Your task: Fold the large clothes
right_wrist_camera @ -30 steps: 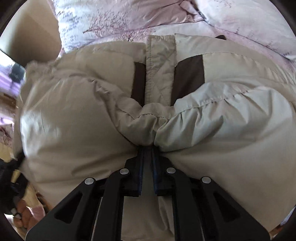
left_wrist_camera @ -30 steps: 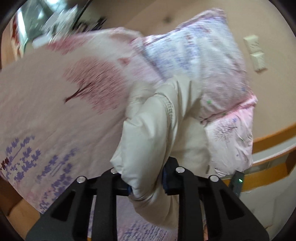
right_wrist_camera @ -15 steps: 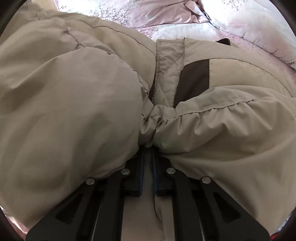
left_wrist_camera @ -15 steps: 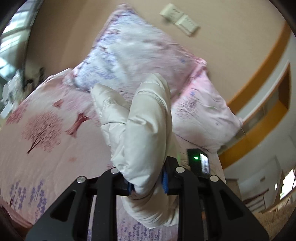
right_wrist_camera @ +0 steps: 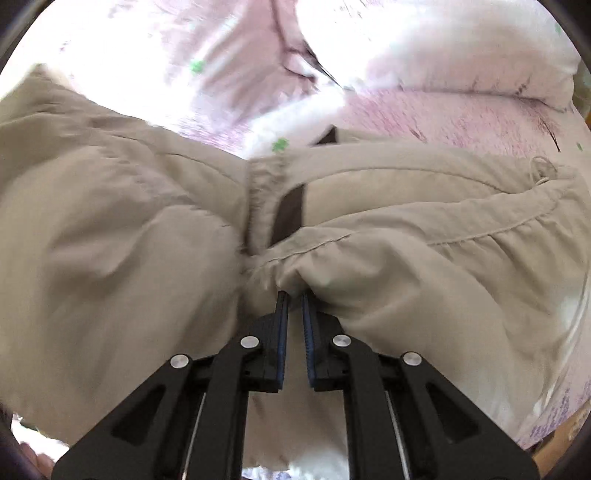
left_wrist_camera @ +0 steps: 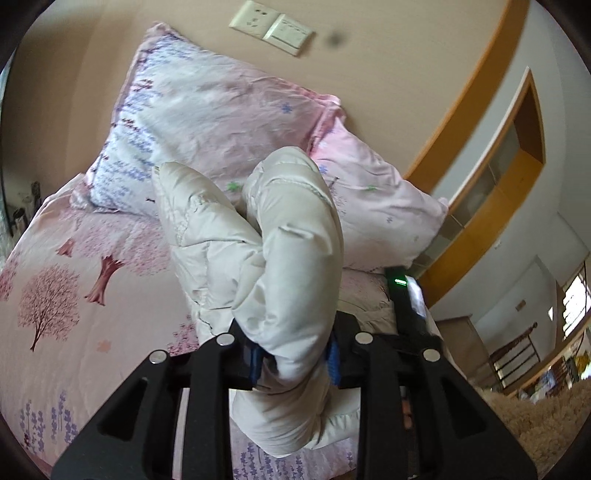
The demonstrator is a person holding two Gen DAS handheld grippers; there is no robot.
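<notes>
A puffy cream padded jacket (left_wrist_camera: pixel 288 258) hangs bunched up over the bed in the left wrist view. My left gripper (left_wrist_camera: pixel 293 354) has a thick fold of it squeezed between its blue pads, and its jaws are opening slightly. In the right wrist view the same jacket (right_wrist_camera: pixel 129 240) looks beige, with a dark brown strip (right_wrist_camera: pixel 290 214) beside its front seam. My right gripper (right_wrist_camera: pixel 293 302) is shut on a gathered pinch of that fabric, its jaws almost touching. The jacket hides most of the bed below it.
A pink bedspread (left_wrist_camera: pixel 74 277) printed with trees lies beneath. Two floral pillows (left_wrist_camera: pixel 221 110) lean on the beige wall under a socket plate (left_wrist_camera: pixel 273 26). A black device with a green light (left_wrist_camera: pixel 406 295) shows at the right. Wooden trim (left_wrist_camera: pixel 480 92) borders the bed's head.
The left gripper has risen and rolled with its fold, so the pillows and wall now fill its view. The right gripper shifted with the jacket, and more bedding shows above it.
</notes>
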